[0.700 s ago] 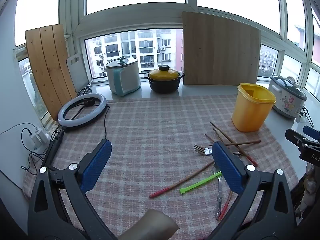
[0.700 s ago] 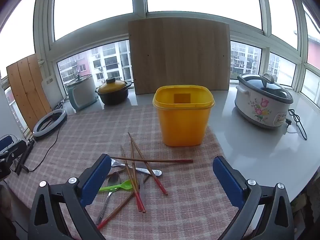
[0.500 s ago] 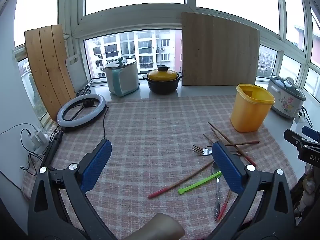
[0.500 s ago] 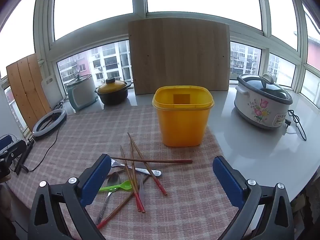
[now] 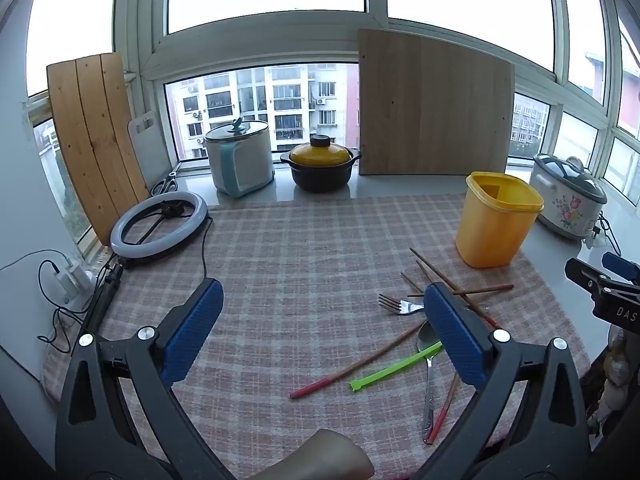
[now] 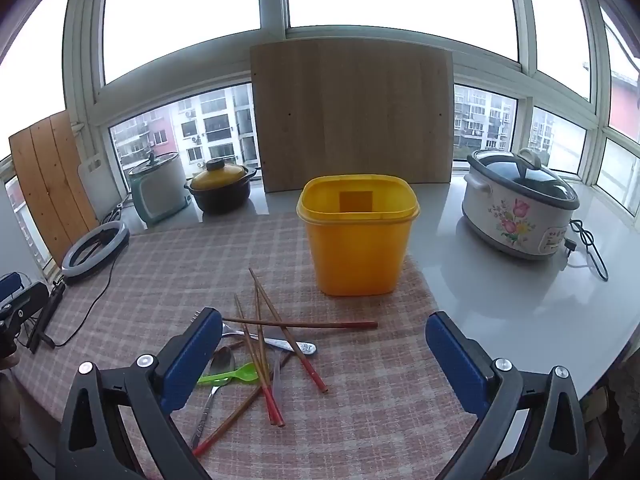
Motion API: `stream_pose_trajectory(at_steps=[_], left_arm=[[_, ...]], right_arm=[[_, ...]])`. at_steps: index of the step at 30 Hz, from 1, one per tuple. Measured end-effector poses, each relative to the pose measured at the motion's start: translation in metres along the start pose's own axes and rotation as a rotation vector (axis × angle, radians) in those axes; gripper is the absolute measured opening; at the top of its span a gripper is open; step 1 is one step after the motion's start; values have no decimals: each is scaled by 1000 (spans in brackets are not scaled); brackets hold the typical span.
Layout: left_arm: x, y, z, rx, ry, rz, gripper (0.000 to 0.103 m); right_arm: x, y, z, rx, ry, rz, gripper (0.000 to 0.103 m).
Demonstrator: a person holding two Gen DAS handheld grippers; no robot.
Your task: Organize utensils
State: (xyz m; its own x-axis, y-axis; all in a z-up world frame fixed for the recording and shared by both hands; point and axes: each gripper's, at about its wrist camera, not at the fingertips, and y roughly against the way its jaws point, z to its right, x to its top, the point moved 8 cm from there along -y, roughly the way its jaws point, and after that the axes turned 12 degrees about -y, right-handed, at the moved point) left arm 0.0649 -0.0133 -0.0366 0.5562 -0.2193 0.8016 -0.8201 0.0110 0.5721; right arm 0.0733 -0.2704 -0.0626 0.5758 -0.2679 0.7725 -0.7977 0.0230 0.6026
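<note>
Yellow plastic tub (image 6: 358,236) — slender wooden chopsticks (image 6: 276,340)

Jumbled utensils (image 6: 256,356) lie beside upright yellow bin (image 6: 358,236).

The left hand-held gripper (image 5: 322,336) hides the fork (image 5: 396,305) handle and spoon (image 5: 427,344) bowl.

Yellow bin (image 6: 358,236): upright, mouth open and unobstructed from above; bare checked cloth (image 5: 304,264) stretches wide to its left, and clear grey counter (image 6: 520,312) lies to its right. Directly in front of the bin: a crossed heap of chopsticks (image 6: 276,336), fork (image 5: 400,305), spoons and a green utensil (image 5: 394,369). Behind the bin a leaning wooden board (image 6: 352,112) blocks the way; to its right stands a flowered cooker (image 6: 520,212).
</note>
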Motion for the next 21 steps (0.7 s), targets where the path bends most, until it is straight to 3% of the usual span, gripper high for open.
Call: stream_pose_trajectory(at_steps=[21], left_arm=[[-2, 0, 2, 0, 0, 1, 102]], right_arm=[[2, 0, -1, 1, 7, 0, 103]])
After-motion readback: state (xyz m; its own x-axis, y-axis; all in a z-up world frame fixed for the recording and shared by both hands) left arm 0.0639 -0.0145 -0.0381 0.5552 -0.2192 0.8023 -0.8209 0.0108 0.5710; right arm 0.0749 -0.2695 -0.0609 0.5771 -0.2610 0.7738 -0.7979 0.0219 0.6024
